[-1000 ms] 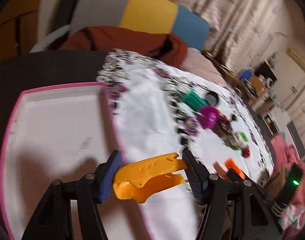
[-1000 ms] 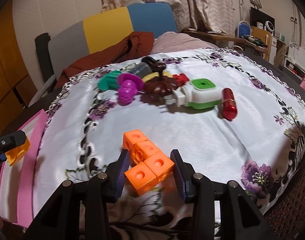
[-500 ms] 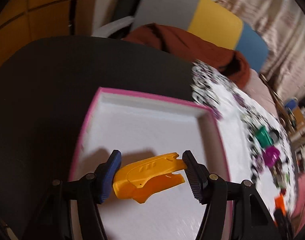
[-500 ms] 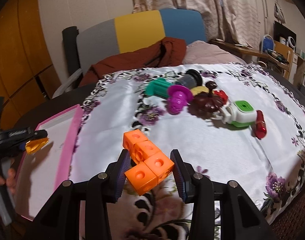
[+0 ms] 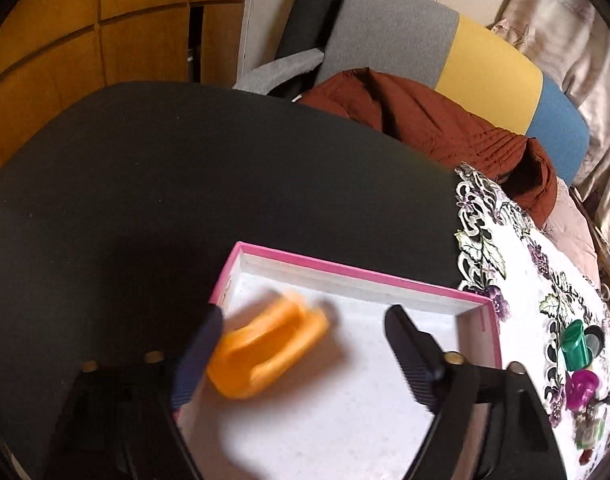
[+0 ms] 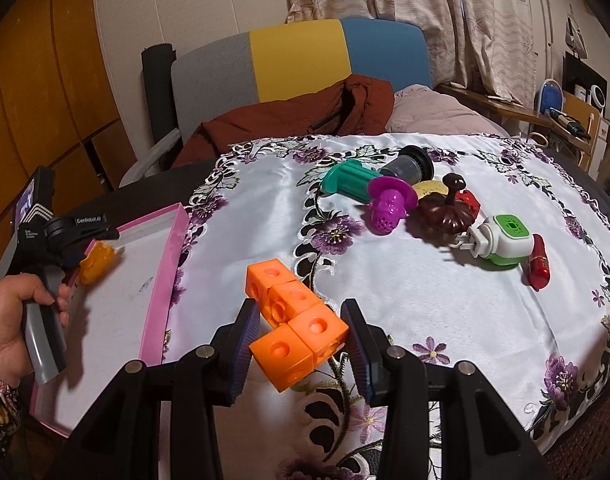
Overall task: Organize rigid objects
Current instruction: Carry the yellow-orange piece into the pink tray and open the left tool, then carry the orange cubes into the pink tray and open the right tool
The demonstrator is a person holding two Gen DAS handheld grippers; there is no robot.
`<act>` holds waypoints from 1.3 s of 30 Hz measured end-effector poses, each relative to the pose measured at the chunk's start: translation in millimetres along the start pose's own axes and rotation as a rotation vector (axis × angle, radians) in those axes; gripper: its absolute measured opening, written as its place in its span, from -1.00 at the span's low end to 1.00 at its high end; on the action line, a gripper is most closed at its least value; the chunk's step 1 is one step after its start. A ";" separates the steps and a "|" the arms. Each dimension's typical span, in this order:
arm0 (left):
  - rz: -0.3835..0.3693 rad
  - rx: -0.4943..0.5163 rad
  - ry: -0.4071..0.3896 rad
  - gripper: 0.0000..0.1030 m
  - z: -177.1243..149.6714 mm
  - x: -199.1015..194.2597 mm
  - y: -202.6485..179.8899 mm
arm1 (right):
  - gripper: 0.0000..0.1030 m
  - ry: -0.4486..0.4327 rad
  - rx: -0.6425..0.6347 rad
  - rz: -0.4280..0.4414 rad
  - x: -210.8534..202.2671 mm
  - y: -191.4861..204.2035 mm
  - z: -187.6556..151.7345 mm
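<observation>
The yellow-orange curved plastic piece (image 5: 265, 350) is lying blurred inside the pink-rimmed white tray (image 5: 357, 272), toward its nine o'clock side. The chain of orange plastic linking cubes (image 6: 295, 318) is hanging pinched between tongs, above the white floral cloth, at the tray's three o'clock.

Left gripper (image 5: 305, 354) pitched steeply down, jaws spread wide, just been opening; left finger (image 5: 197, 360) at 9 o'clock, right finger (image 5: 415, 354) at 3 o'clock. A blurred yellow piece (image 5: 267, 350) sits between them, against the left finger, well clear of the right one. In the right wrist view the person's left hand (image 6: 13, 324) at 8 o'clock wraps the grey handle, floral sleeve at the wrist. Right gripper (image 6: 301, 338) angled down, jaws narrow, both pads pressing the orange cube block (image 6: 295, 314), which juts toward 11 o'clock.
</observation>
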State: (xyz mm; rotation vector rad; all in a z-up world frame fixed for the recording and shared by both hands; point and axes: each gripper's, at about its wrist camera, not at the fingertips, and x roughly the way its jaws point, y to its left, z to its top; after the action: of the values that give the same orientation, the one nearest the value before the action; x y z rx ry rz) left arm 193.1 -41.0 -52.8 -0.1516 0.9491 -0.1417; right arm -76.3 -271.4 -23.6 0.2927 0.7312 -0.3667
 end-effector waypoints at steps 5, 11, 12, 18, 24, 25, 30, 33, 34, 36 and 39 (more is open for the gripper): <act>-0.004 0.007 -0.055 0.99 -15.3 -26.4 -1.6 | -0.18 -0.001 -0.001 0.010 0.2 1.4 1.2; -0.073 0.074 -0.074 0.99 -45.5 -55.5 -2.4 | -0.18 0.004 -0.015 0.035 1.9 8.9 4.0; -0.083 0.086 -0.073 0.99 -51.2 -59.0 -1.9 | -0.18 0.004 -0.020 0.041 2.0 11.1 4.8; -0.114 0.093 -0.041 0.99 -82.9 -72.3 12.4 | -0.18 0.005 -0.057 0.078 3.7 28.6 11.0; -0.154 0.062 -0.009 0.99 -99.0 -80.3 22.6 | -0.18 0.013 -0.096 0.128 5.7 48.6 15.2; -0.153 0.068 -0.012 0.99 -100.8 -82.0 22.0 | -0.18 0.017 -0.100 0.139 6.6 52.0 16.6; -0.137 0.108 -0.023 0.99 -107.0 -87.0 21.1 | -0.18 0.058 -0.156 0.223 17.6 75.9 26.8; -0.128 0.120 -0.031 0.99 -109.1 -89.9 23.2 | -0.18 0.072 -0.206 0.271 27.3 93.4 35.7; -0.127 0.121 -0.031 0.99 -109.6 -90.8 24.3 | -0.18 0.080 -0.220 0.286 31.7 99.1 39.1; -0.135 0.127 -0.033 0.99 -110.4 -92.4 26.2 | -0.18 0.094 -0.248 0.309 40.4 110.1 46.2; -0.139 0.134 -0.035 0.99 -112.7 -96.2 27.2 | -0.18 0.129 -0.304 0.346 57.1 130.9 56.5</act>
State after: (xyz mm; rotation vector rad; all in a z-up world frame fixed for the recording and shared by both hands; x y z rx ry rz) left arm 47.2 -3.8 -46.0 -0.0965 0.8915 -0.3290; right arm 51.6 -188.4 -5.9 0.1513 0.8338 0.0931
